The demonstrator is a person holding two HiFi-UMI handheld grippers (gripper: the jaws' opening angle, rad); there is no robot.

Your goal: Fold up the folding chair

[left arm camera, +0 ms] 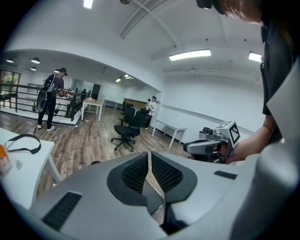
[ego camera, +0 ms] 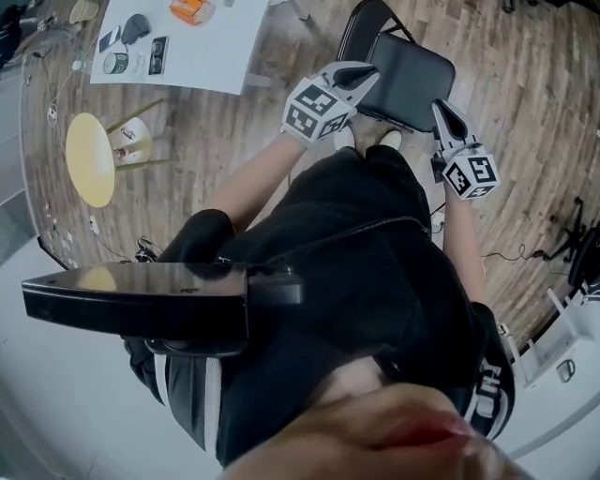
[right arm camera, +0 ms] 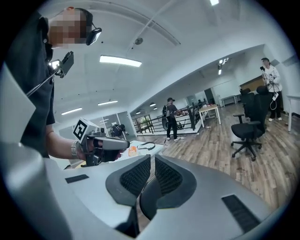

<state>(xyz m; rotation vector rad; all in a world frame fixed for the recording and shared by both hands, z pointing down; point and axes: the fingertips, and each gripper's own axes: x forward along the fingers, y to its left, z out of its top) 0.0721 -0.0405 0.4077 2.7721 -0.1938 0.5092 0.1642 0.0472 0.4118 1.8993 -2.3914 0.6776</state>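
Observation:
The folding chair stands unfolded on the wood floor straight ahead, its black seat (ego camera: 412,80) flat and its dark back frame (ego camera: 367,23) beyond. My left gripper (ego camera: 368,75) hangs over the seat's left edge, jaws shut with nothing between them. My right gripper (ego camera: 440,109) is at the seat's near right corner, also shut and empty. In the left gripper view the shut left gripper (left arm camera: 150,157) shows a dark bit of seat (left arm camera: 153,201) below it, and the right gripper (left arm camera: 211,146) beside it. In the right gripper view the right gripper (right arm camera: 153,161) is shut, with the left gripper (right arm camera: 101,143) beside it.
A white table (ego camera: 202,56) with small items stands far left, a yellow round stool (ego camera: 89,159) near it. Black office chairs (left arm camera: 126,129) (right arm camera: 247,129) and white desks (left arm camera: 171,129) stand further off, with people standing in the background. Cables lie on the floor at right (ego camera: 525,253).

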